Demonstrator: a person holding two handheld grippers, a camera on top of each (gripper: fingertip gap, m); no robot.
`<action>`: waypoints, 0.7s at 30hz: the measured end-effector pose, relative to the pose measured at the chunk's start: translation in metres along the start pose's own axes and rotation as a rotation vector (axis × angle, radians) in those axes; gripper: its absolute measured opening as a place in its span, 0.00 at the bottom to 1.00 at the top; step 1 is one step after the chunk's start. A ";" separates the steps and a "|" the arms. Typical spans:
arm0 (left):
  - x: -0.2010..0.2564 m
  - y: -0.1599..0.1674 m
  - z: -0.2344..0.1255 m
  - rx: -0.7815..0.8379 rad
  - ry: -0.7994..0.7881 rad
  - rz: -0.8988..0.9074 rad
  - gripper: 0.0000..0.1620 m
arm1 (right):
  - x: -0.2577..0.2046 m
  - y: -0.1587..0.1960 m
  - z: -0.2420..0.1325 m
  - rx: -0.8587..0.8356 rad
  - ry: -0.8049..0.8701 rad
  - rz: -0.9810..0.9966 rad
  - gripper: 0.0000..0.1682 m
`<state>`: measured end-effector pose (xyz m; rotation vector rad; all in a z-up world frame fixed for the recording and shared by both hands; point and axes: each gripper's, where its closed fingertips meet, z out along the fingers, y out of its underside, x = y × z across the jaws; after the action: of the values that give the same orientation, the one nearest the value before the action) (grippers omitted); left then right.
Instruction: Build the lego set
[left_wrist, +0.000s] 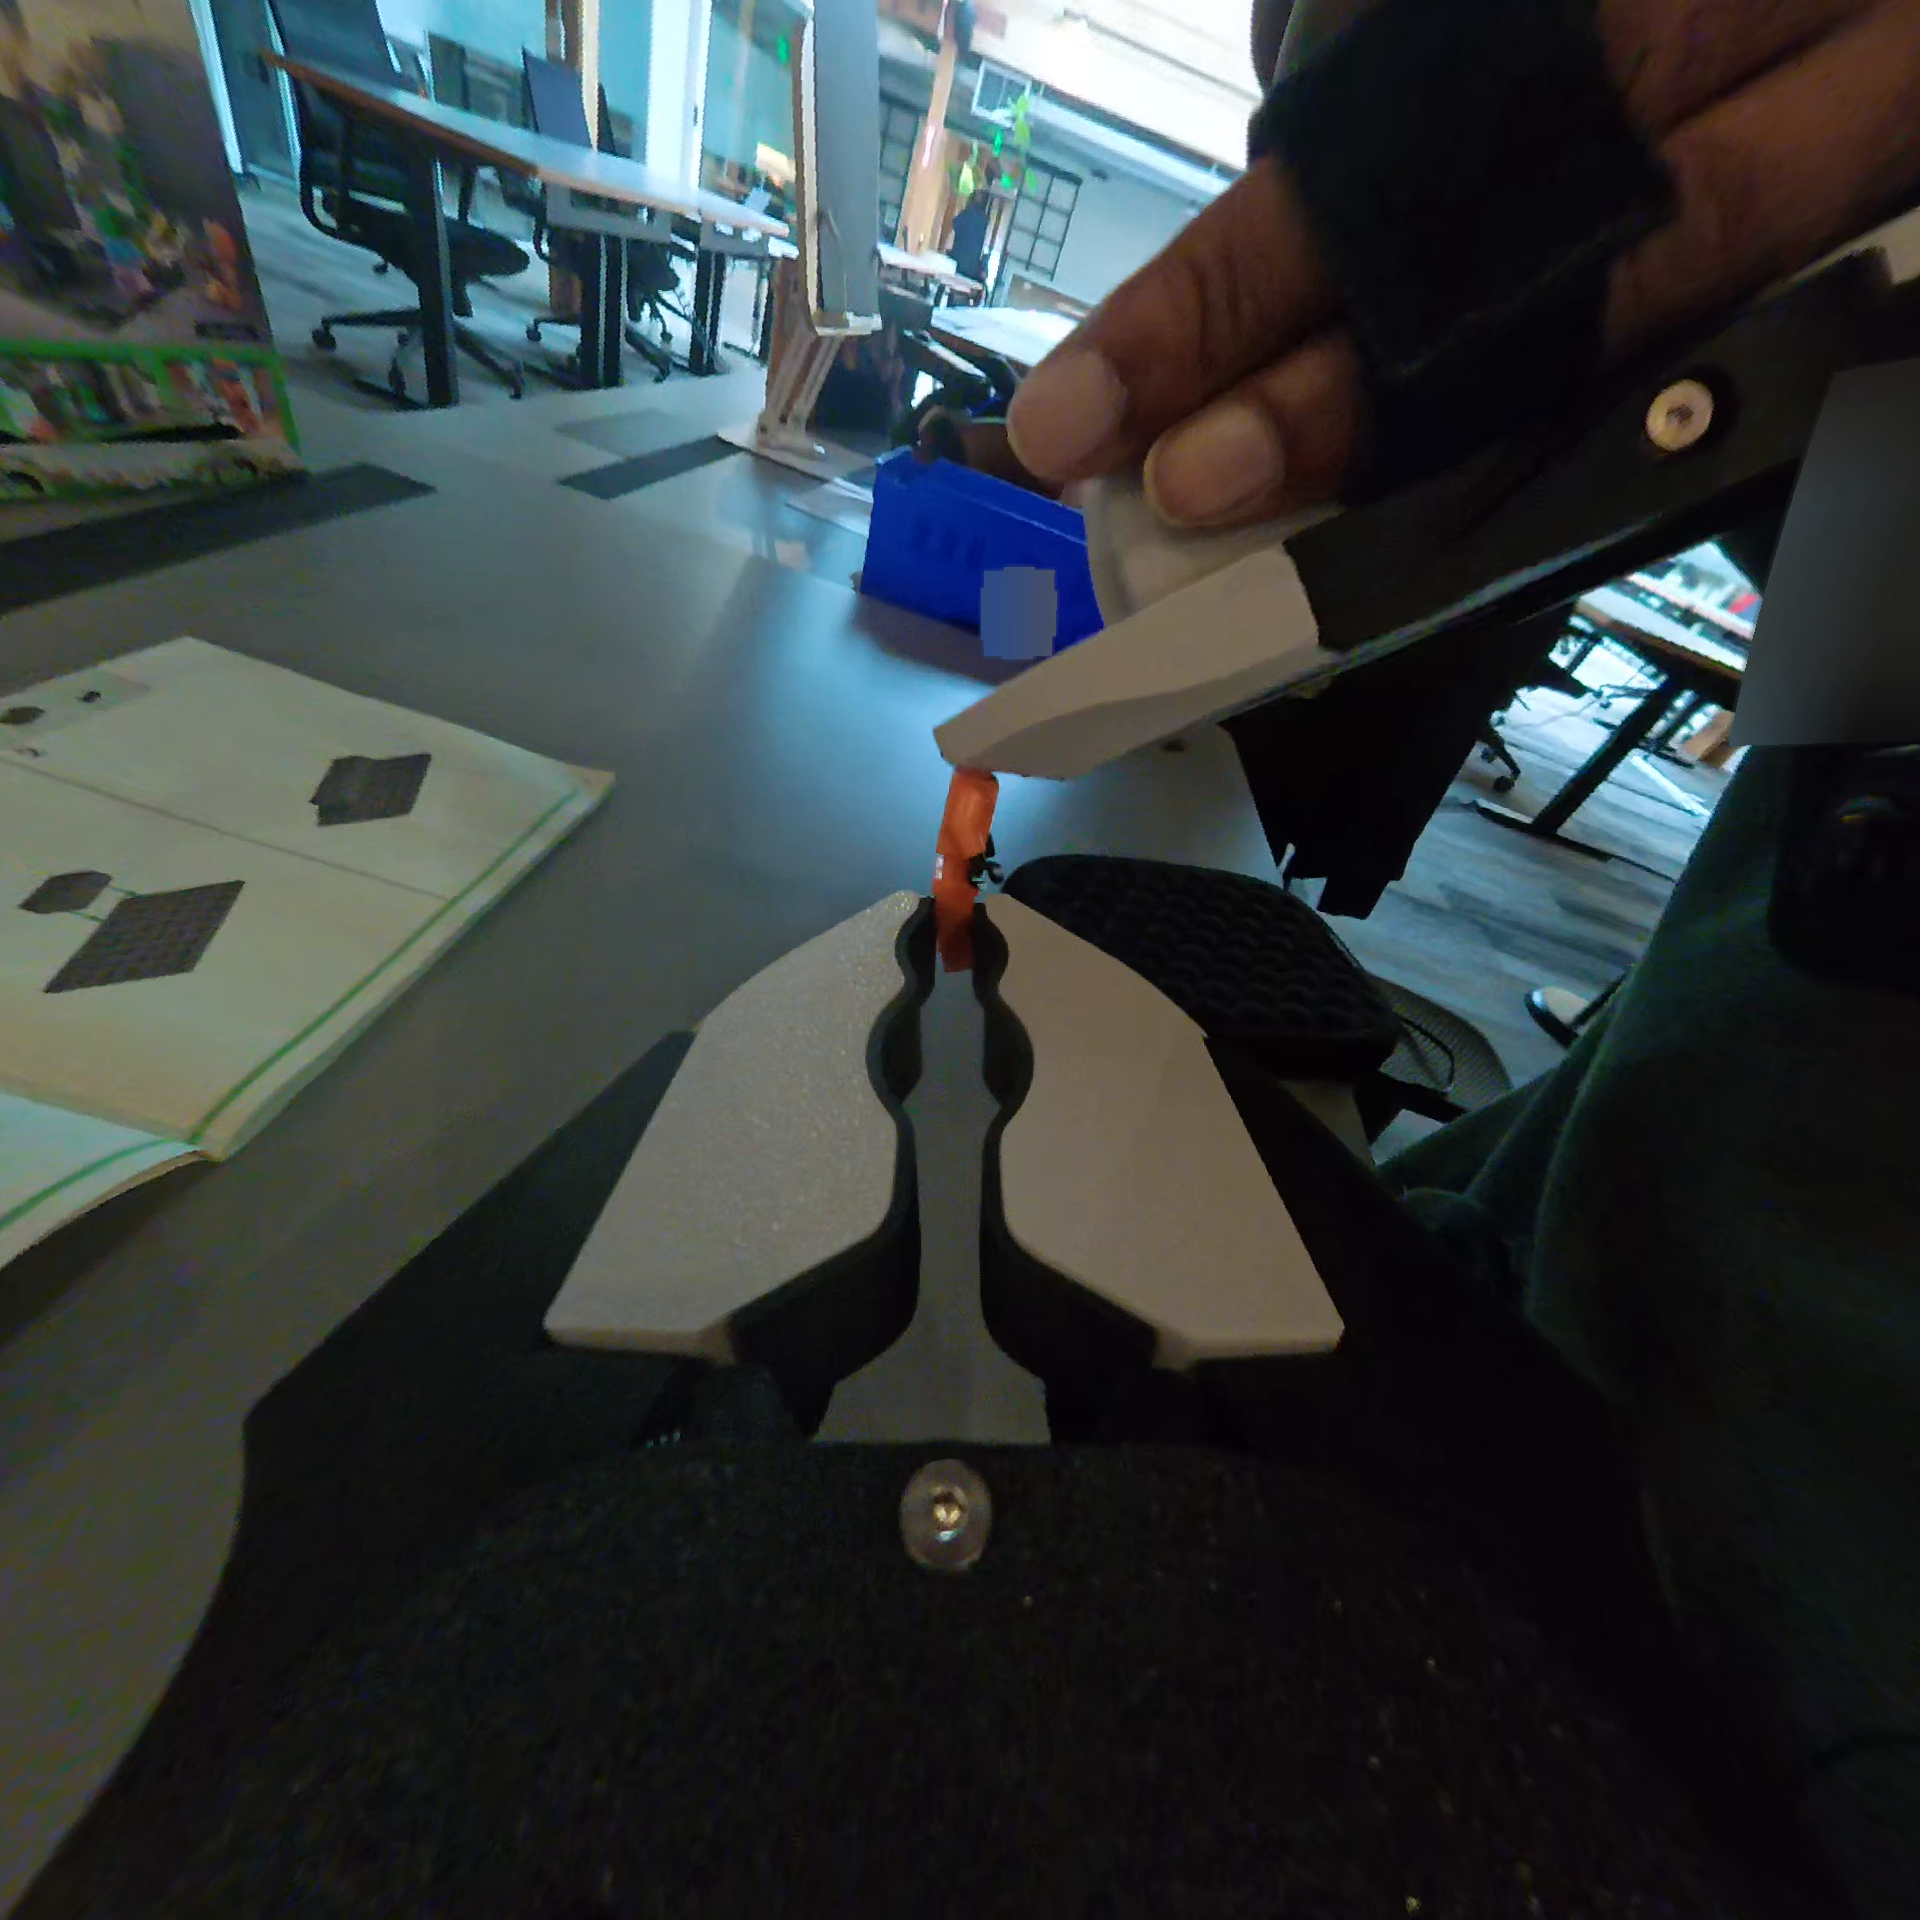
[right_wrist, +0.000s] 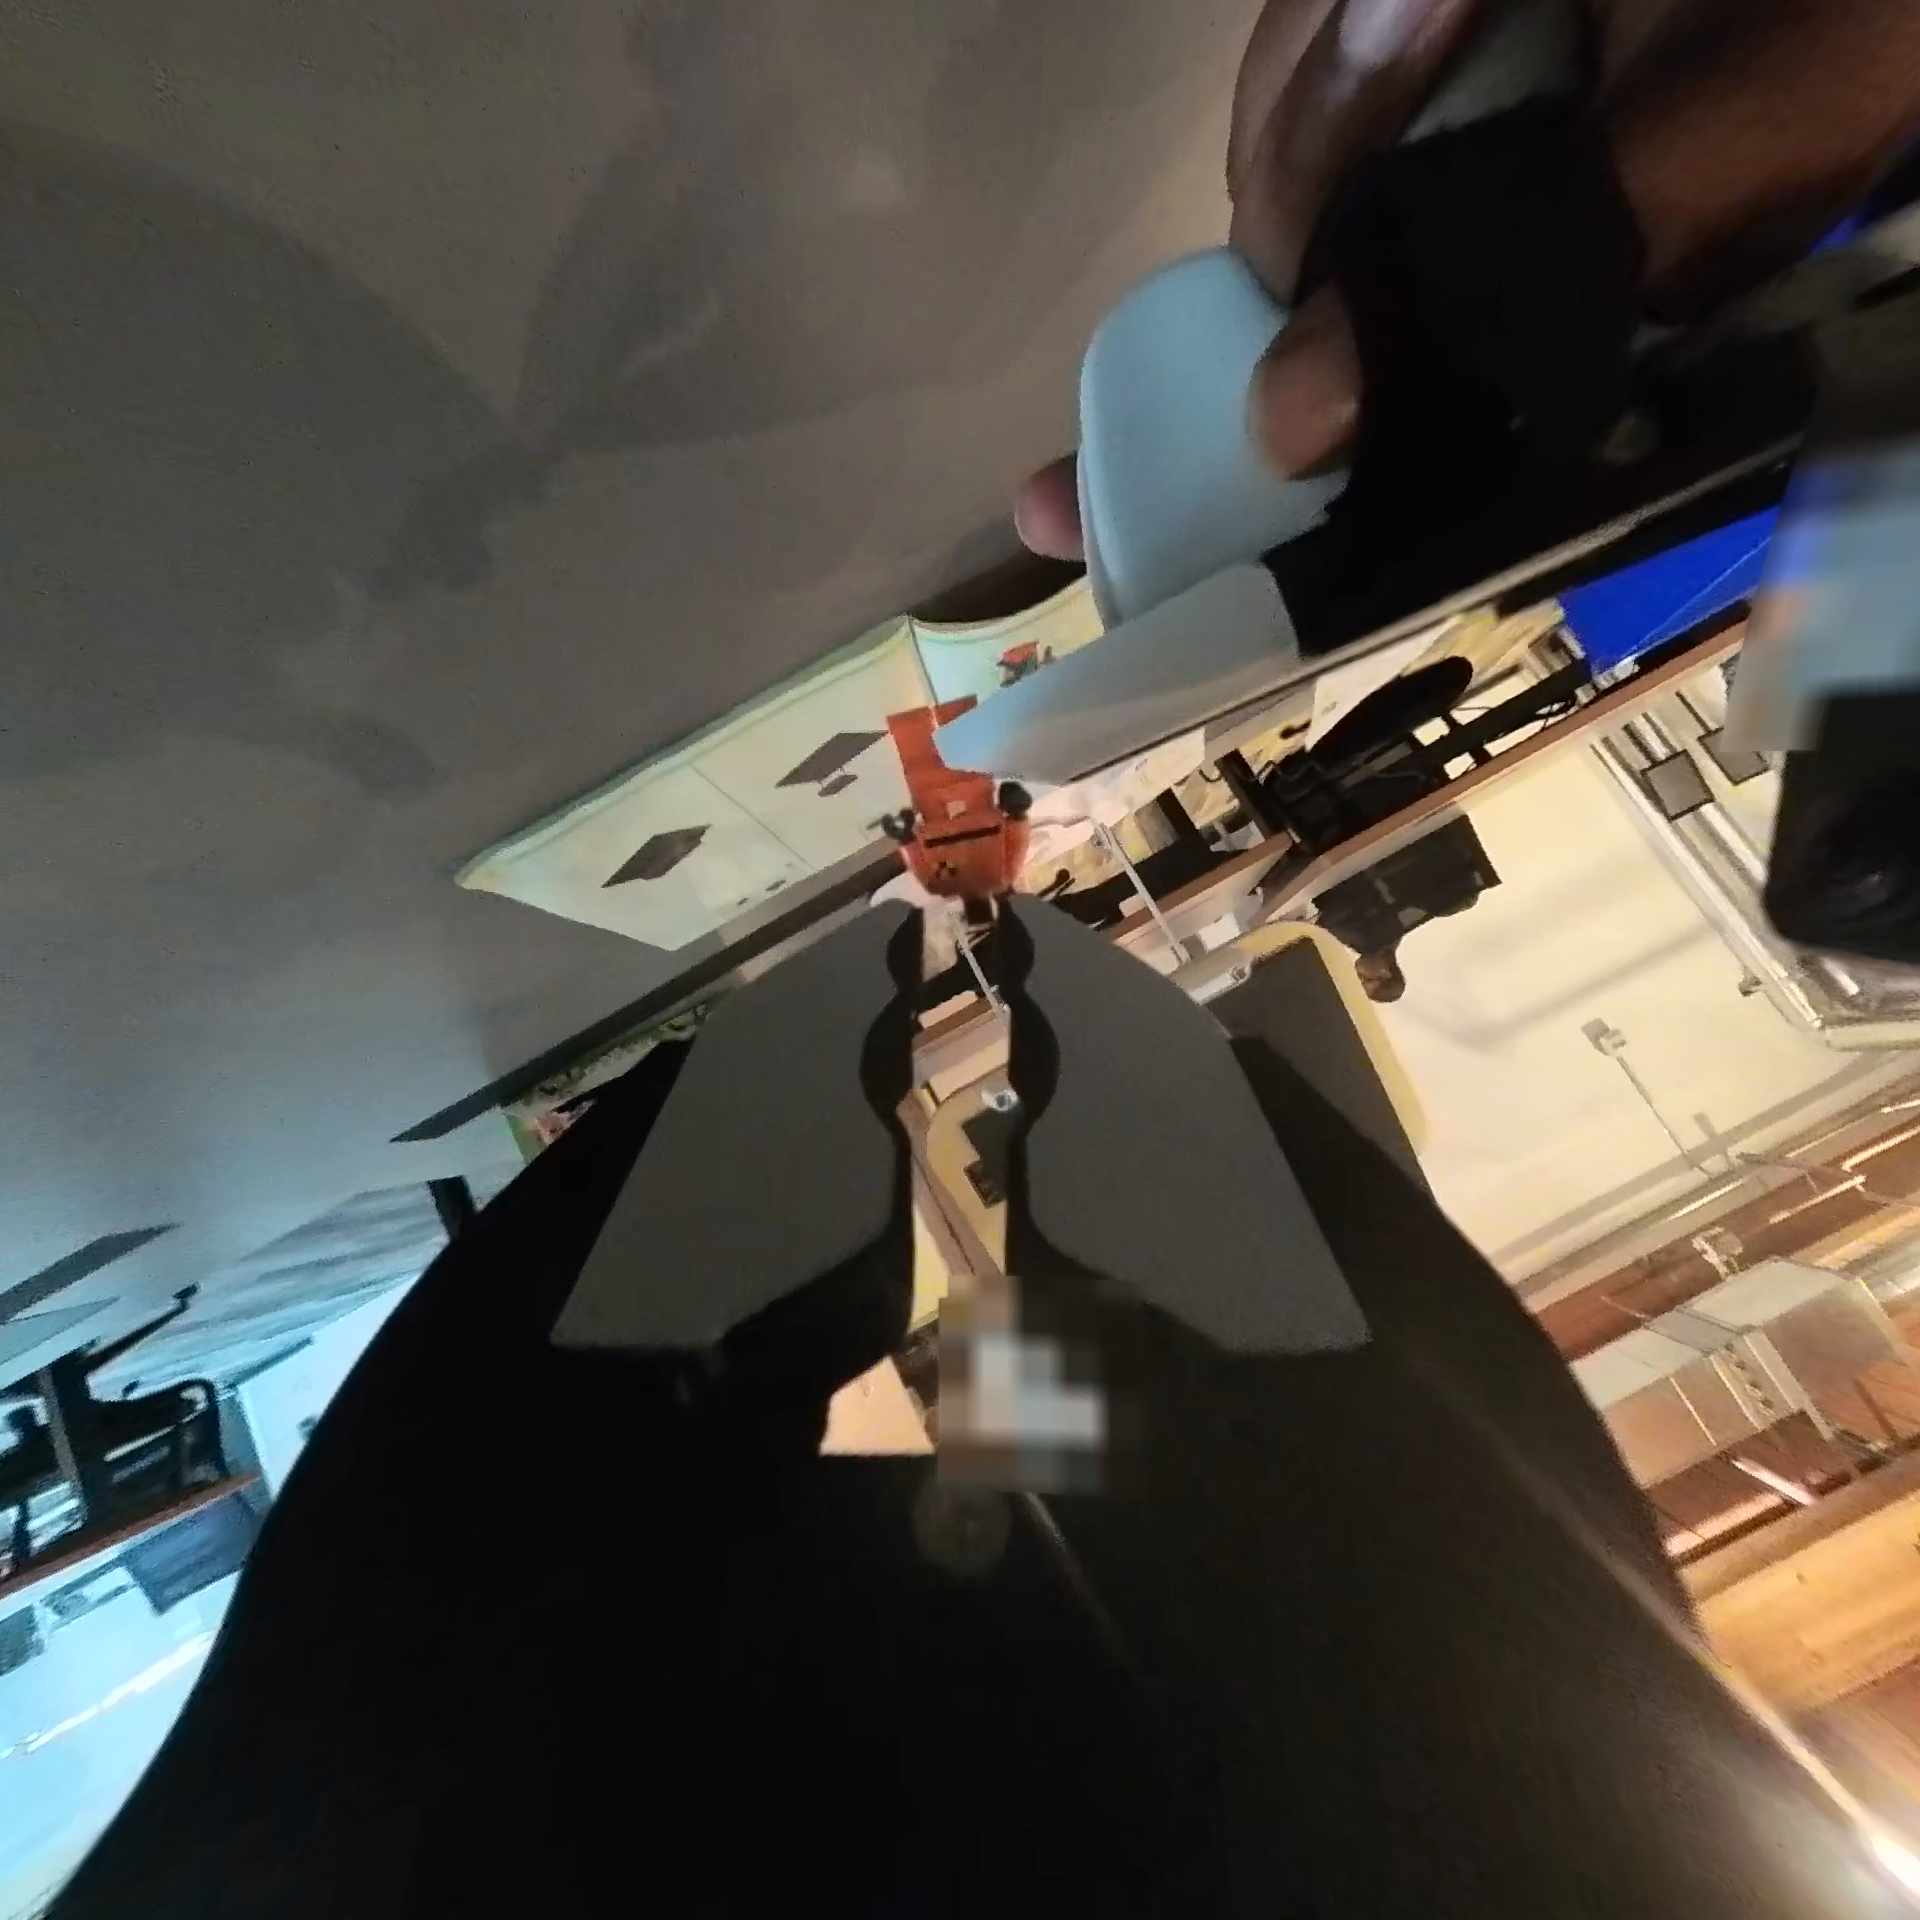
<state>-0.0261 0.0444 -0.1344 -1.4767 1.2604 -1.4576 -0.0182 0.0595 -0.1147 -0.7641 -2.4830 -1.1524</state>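
A small orange lego piece (left_wrist: 961, 862) with black bits is held in the air above the grey table (left_wrist: 623, 644). My left gripper (left_wrist: 954, 920) is shut on its lower end. My right gripper (left_wrist: 971, 764) comes in from the upper right in a person's hand (left_wrist: 1299, 312), and its tip meets the piece's top end. In the right wrist view, tilted and blurred, my right gripper (right_wrist: 961, 914) is shut on the orange piece (right_wrist: 951, 831), and the left gripper's fingertip (right_wrist: 997, 743) rests on its far end.
An open instruction booklet (left_wrist: 260, 883) lies on the table to the left; it also shows in the right wrist view (right_wrist: 748, 790). A blue bin (left_wrist: 956, 540) stands behind the grippers. The lego box (left_wrist: 125, 260) stands at the far left. Office desks and chairs are beyond. Left and right tips are no more than a few centimetres apart.
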 end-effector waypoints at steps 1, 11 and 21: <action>0.000 -0.001 -0.001 0.006 -0.001 0.003 0.04 | 0.001 0.002 -0.001 -0.004 -0.001 0.006 0.09; -0.003 -0.007 -0.008 0.044 -0.015 0.013 0.04 | 0.007 0.019 -0.014 0.075 -0.043 0.342 0.13; -0.012 -0.004 -0.004 0.033 -0.073 0.047 0.04 | 0.001 0.014 -0.012 0.976 -0.132 1.576 0.18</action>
<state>-0.0286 0.0574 -0.1340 -1.4563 1.2127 -1.3752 -0.0102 0.0578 -0.0982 -1.7658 -1.2850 0.6005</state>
